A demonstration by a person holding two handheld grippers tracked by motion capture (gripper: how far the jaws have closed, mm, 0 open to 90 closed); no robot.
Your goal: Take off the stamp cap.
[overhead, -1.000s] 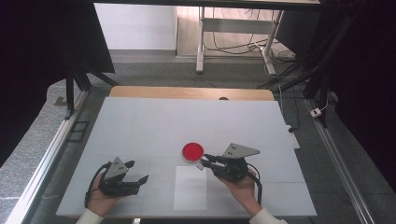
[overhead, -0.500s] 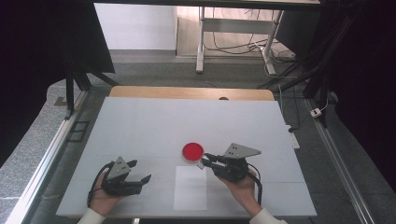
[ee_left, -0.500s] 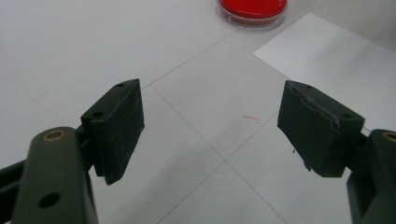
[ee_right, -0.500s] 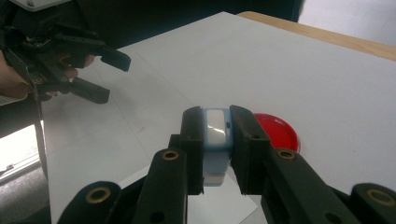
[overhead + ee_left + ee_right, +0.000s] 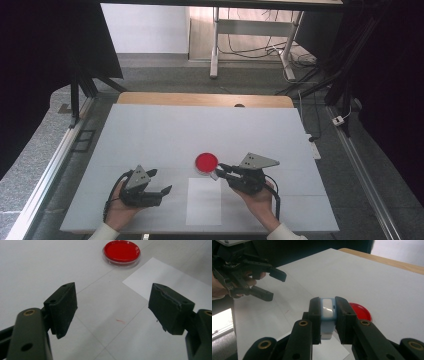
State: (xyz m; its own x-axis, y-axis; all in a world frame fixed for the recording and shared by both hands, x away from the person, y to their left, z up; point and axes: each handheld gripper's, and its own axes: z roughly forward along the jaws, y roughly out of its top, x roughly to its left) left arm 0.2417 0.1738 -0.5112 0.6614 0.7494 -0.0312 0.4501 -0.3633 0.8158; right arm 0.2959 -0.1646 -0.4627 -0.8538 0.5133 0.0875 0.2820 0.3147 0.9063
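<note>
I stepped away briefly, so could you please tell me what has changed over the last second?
The left hand-held gripper turned slightly toward the table's middle, jaws open. The right hand-held gripper kept its grip on the small blue-and-white object beside the red dish; the paper sheet stayed put.

One red dish (image 5: 206, 162), one white paper sheet (image 5: 204, 201), one small blue-and-white device (image 5: 327, 312), two grippers.

Colours on the table

A bright red dish (image 5: 206, 162) with a clear rim is seen on the pale grey table (image 5: 165, 135), edged in light wood at the far side. A white sheet (image 5: 204, 201) is laid near it. A pale blue and white object (image 5: 327, 315) is clamped between black jaws.
</note>
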